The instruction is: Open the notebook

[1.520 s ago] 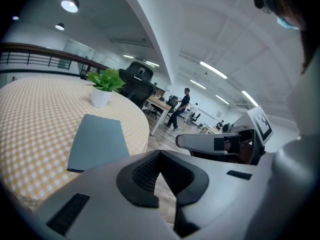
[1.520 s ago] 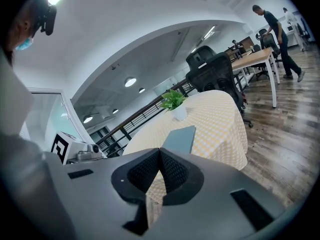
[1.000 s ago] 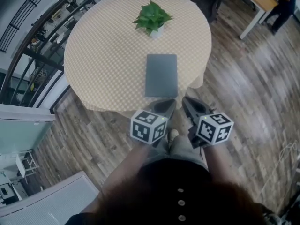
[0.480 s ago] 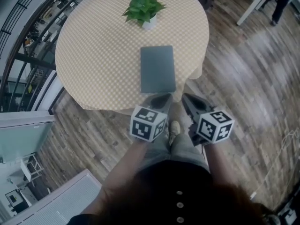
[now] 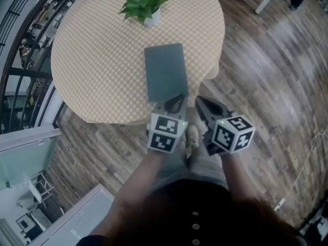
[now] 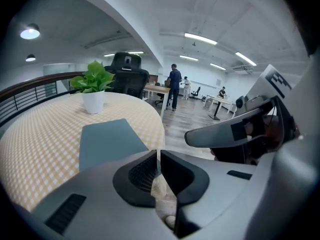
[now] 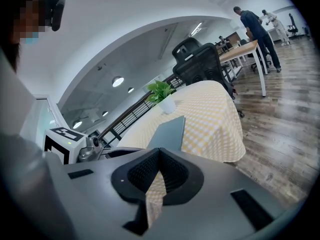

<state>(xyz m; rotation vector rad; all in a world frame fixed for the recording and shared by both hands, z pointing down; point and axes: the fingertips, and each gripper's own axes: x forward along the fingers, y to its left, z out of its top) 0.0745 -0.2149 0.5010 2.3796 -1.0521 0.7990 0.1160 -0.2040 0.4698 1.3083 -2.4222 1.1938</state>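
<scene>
Grey-green and closed, the notebook is seen lying flat on the checked counter, near its front edge. The approach is judged to be in hand: the left gripper is held at the cover's near corner, the right gripper just beside it, both sets of fingers clenched on nothing. Next, fingers must be parted and the cover's edge caught

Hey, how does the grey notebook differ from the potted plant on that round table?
The notebook lies flat and closed; the potted plant stands upright. The notebook is a plain grey-blue rectangle; the potted plant is leafy green in a white pot. The notebook sits by the near edge of the checked tablecloth; the potted plant is farther back. Both rest on that cloth, apart from each other.
</scene>
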